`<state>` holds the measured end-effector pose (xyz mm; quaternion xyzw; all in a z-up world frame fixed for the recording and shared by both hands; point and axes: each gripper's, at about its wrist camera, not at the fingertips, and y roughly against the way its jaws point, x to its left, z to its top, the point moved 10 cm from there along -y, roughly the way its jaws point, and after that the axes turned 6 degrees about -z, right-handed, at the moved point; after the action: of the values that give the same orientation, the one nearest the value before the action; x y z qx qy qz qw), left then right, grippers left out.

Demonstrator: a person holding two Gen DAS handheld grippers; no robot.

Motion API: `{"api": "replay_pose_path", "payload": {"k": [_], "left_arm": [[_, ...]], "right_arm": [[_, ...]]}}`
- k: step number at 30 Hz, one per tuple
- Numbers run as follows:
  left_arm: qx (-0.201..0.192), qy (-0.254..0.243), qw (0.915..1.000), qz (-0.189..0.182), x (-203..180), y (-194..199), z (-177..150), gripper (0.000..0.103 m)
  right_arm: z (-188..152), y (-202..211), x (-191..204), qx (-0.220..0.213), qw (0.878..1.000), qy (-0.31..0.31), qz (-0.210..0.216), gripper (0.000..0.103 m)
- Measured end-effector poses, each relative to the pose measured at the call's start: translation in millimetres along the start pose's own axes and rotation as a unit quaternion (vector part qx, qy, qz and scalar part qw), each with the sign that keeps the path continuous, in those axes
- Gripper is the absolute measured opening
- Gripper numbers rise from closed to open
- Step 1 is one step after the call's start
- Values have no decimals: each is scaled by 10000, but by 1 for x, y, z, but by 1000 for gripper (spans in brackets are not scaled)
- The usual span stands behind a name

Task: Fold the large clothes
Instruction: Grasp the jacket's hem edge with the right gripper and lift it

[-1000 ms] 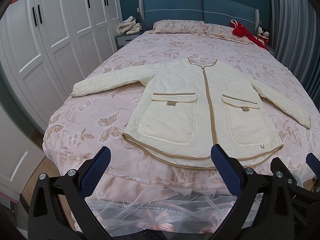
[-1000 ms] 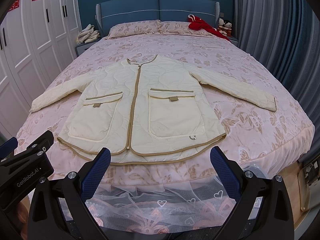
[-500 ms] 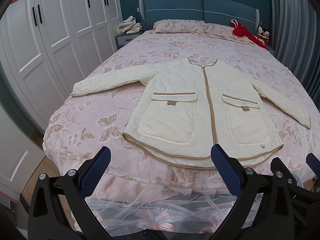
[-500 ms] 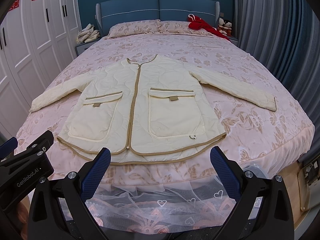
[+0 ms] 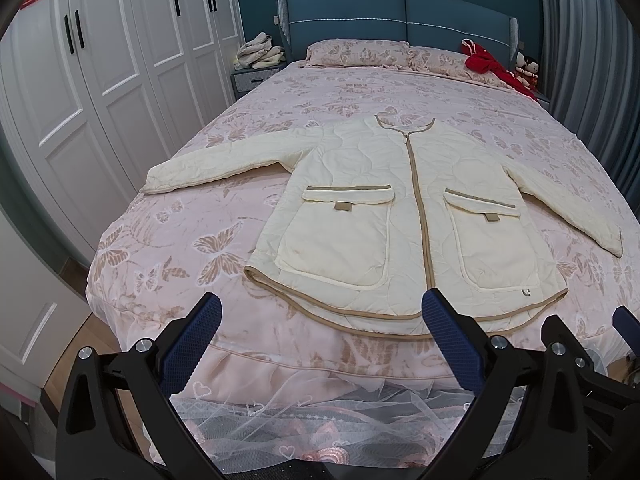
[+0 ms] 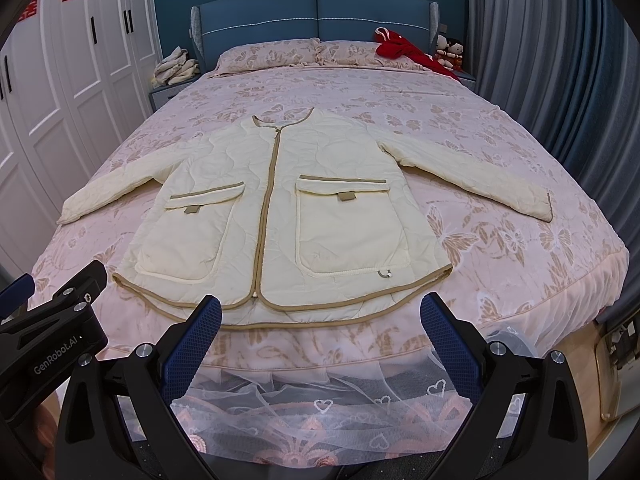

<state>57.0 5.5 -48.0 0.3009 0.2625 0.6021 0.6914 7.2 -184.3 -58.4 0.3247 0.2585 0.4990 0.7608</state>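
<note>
Cream quilted jacket (image 5: 404, 216) lies flat, sleeves spread, mid-frame on a pink bed (image 5: 172, 248); left gripper (image 5: 320, 314) and right gripper (image 6: 320, 314) jaws gape empty below.

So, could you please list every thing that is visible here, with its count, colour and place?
jacket: one, cream with tan trim, spread flat on the bed, zipped, sleeves out
bed: one, pink butterfly cover, blue headboard
pillows: two, pink, at the headboard
red garment: one, far right corner of bed
dolls: two, beside the headboard
pale clothes pile: one, on the nightstand
wardrobe: white, left wall
curtain: grey-blue, right
left gripper: open, empty
right gripper: open, empty
</note>
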Motion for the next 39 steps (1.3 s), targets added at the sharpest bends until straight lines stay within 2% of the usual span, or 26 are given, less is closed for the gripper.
{"api": "replay_pose_path", "payload": {"k": [6, 10, 12, 14, 18, 21, 25, 28, 30, 32, 37, 38, 39], "left_arm": [[48, -6, 10000, -26, 0, 0, -1, 98], [200, 81, 9993, -305, 2, 0, 1, 98], [319, 155, 9981, -495, 4, -5, 3, 98], [427, 255, 9974, -525, 11, -16, 6, 98], [546, 584, 9944, -686, 19, -41, 7, 98], [511, 798, 9929, -717, 23, -59, 11, 98], [368, 780, 9952, -462, 18, -78, 17, 98], [638, 716, 9948, -351, 12, -99, 15, 98], [1015, 688, 9920, -292, 8, -119, 11, 98], [1232, 659, 9898, -285, 4, -137, 8, 98], [1360, 504, 9889, -327, -7, -164, 9, 98], [1394, 484, 9884, -345, -9, -171, 10, 98], [1409, 478, 9882, -365, -10, -177, 11, 98]], "right_arm": [[-3, 2, -2, 37, 10000, 29, 72, 98], [-5, -7, -9, 126, 9992, -79, 377, 98], [1, -18, -28, 121, 9989, -254, 379, 98], [10, -35, -54, 160, 9979, -520, 340, 98], [34, -78, -127, 218, 9916, -1268, 104, 98], [53, -121, -205, 252, 9791, -2010, -175, 98], [62, -176, -295, 385, 9564, -2857, -465, 98], [70, -215, -347, 430, 9459, -3125, -755, 98], [76, -239, -372, 448, 9416, -3222, -866, 98], [78, -260, -397, 536, 9348, -3359, -1022, 98], [77, -300, -445, 620, 9128, -3892, -1069, 97], [75, -308, -451, 669, 9083, -3986, -1080, 95], [71, -317, -456, 754, 9040, -4058, -1111, 89]]}}
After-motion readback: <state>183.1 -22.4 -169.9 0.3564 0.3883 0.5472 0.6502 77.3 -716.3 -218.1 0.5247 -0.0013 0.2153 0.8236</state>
